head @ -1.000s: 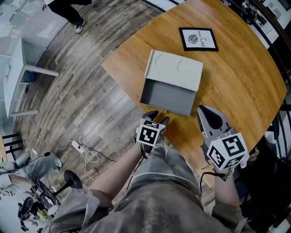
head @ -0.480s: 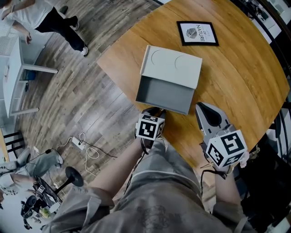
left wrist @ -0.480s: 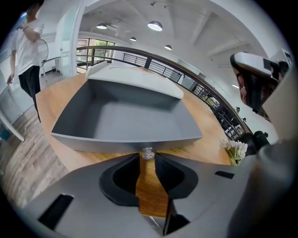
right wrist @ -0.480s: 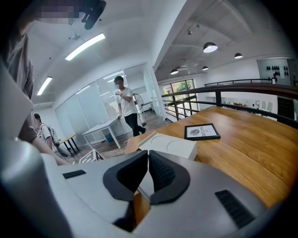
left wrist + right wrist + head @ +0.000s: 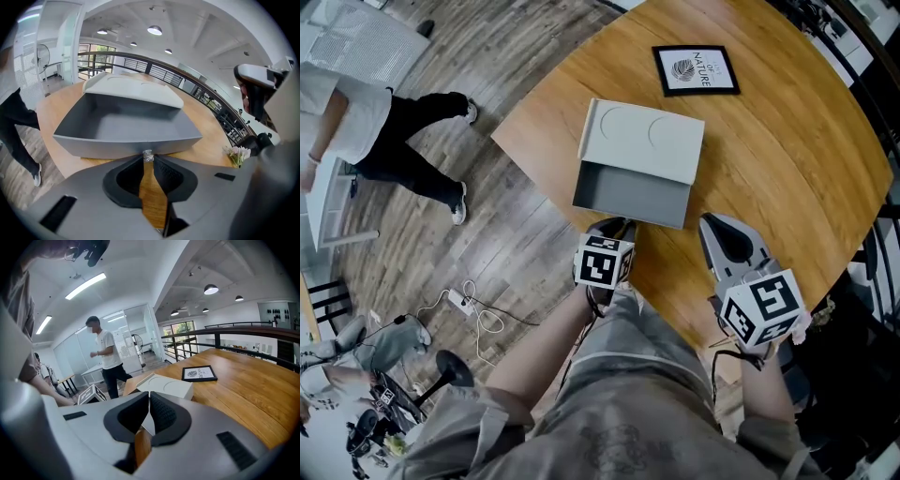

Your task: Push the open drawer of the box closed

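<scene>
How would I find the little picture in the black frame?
Look at the big wooden table. By its edge sits a pale grey box with its dark grey drawer pulled open. Past the box, on the side away from the drawer, lies the small black-framed picture, the only flat, black-edged thing there.

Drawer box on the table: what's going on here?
A person holds a gripper in each hand. The left gripper is at the front of the open drawer of the grey box, its jaws closing with the drawer's small knob between their tips. The right gripper hovers over the wooden table beside the drawer, jaws together and empty. The drawer is not yet pushed in.
</scene>
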`<state>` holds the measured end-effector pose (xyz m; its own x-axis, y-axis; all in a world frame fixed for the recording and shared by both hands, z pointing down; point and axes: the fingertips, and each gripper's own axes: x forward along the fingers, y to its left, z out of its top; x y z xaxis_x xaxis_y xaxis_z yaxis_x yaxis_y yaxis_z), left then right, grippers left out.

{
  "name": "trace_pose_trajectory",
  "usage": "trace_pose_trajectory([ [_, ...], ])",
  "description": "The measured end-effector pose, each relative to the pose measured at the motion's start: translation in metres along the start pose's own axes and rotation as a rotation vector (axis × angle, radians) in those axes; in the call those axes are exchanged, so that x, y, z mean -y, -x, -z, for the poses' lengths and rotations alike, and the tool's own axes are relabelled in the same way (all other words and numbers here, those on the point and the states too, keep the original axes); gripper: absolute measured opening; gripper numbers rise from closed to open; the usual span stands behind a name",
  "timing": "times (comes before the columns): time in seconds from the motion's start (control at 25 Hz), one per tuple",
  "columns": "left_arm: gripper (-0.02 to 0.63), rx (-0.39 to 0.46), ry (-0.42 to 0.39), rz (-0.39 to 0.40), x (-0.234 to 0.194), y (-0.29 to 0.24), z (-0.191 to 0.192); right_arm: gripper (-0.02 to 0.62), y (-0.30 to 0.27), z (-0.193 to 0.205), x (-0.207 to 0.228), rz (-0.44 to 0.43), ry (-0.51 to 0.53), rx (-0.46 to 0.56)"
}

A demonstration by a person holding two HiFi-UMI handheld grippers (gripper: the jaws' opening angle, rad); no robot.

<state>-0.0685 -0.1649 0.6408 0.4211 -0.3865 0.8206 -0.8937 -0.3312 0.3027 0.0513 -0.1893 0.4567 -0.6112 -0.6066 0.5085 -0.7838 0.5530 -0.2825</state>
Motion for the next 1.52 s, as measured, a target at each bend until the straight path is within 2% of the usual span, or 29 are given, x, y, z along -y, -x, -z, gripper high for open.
trace_pose_trajectory([
  [0.28, 0.075, -0.010, -0.029, 0.001, -0.007, -0.011, -0.023, 0.036, 0.000, 0.000, 0.008, 0.003, -0.007, 0.011],
  [0.84, 0.075, 0.037, -0.040, 0.004, -0.020, -0.039, -0.081, 0.035, -0.006, -0.001, 0.026, 0.039, -0.033, 0.002],
  [1.12, 0.077, 0.050, -0.033, -0.015, -0.018, -0.043, -0.084, 0.036, -0.001, 0.001, 0.031, 0.054, -0.036, 0.002],
  [1.24, 0.126, 0.052, -0.036, -0.033, -0.021, -0.037, -0.080, 0.036, 0.000, -0.005, 0.031, 0.054, -0.030, 0.013],
  [1.36, 0.127, 0.059, -0.042, -0.049, -0.022, -0.022, -0.077, 0.035, 0.003, -0.015, 0.031, 0.045, -0.008, 0.042],
  [1.52, 0.121, 0.113, -0.064, -0.075, -0.025, 0.015, -0.086, 0.036, 0.011, -0.037, 0.028, 0.045, 0.010, 0.088],
])
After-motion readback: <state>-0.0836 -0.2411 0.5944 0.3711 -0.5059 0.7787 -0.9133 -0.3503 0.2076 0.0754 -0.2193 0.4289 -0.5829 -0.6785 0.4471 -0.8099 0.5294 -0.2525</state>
